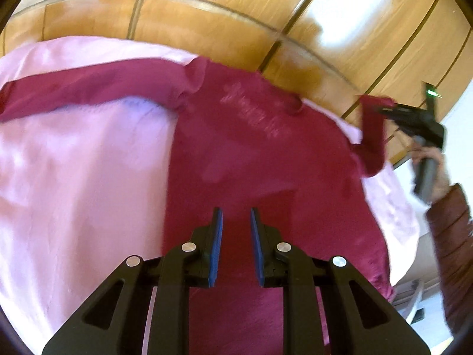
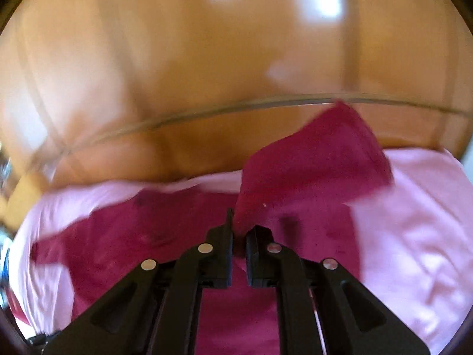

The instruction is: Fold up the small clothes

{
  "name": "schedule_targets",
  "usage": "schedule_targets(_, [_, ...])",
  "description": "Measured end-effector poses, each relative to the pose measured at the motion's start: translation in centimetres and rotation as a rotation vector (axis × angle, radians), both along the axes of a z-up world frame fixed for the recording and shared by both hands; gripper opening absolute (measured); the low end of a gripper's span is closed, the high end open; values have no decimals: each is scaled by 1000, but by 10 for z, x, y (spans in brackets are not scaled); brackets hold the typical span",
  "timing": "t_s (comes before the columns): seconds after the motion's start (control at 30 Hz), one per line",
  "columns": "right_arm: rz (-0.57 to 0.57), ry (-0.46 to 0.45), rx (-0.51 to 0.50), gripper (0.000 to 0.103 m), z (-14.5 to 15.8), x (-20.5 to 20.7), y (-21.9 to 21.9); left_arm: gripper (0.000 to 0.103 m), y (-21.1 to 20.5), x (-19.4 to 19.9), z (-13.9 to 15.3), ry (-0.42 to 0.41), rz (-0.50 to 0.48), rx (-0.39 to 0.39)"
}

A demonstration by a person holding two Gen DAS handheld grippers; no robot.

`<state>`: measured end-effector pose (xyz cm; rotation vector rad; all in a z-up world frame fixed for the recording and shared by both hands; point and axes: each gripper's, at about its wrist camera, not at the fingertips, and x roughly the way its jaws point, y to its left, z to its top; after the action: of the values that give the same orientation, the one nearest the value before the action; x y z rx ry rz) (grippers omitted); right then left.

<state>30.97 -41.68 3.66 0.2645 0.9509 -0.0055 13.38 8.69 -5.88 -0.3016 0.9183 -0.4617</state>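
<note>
A dark red long-sleeved shirt [image 1: 251, 148] lies spread on a pink sheet [image 1: 74, 177], one sleeve [image 1: 88, 88] stretched out to the left. My left gripper [image 1: 236, 216] is open and empty, hovering over the shirt's body. My right gripper [image 1: 384, 108] is at the far right of the left wrist view, shut on the end of the other sleeve [image 1: 372, 136] and holding it lifted off the sheet. In the right wrist view the right gripper [image 2: 241, 224] pinches that raised sleeve [image 2: 313, 165] between its fingers; the view is blurred.
A glossy wooden wardrobe [image 1: 236, 14] with panel lines stands behind the bed. The pink sheet's edge [image 1: 408, 236] drops off at the right. The person's hand and dark sleeve [image 1: 449, 222] are at the far right.
</note>
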Motion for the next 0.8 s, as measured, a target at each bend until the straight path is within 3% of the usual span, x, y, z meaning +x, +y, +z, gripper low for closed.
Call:
schedule_targets(0.07, [58,23,2,7,-11,13,36,18,-2,4,5,-5,-11,-26])
schedule_targets(0.17, [143,39,8,19,-23,19,86,18,-6,14,10,-11,-26,-44])
schedule_targets(0.23, [162,32,44,41,-25,19,97,18,-10,25,11,-7,-37,-70])
schedule_targets(0.27, [167,8,91,70,-18,9,101,18,-12,30,12,-5,-43,-81])
schedule_targets(0.3, [158,-8,84,77,-14,4,97,18,-14,35,13,-5,-46,-84])
schedule_targets(0.43, [125,-33,88,76,-1,-31,68,18,-26,53,14,-5,-56,-89])
schedule_targets(0.57, [51,-13,-7,76,-3,-78,28,18,-44,81,15,-14,-62,-63])
schedule_targets(0.67, [-47,52,-34,72,-21,-109,-14,18,-61,106,17,-15,-72,-67])
schedule_targets(0.8, [-175,140,7,66,-56,-128,-56,18,-95,147,7,26,-93,-44])
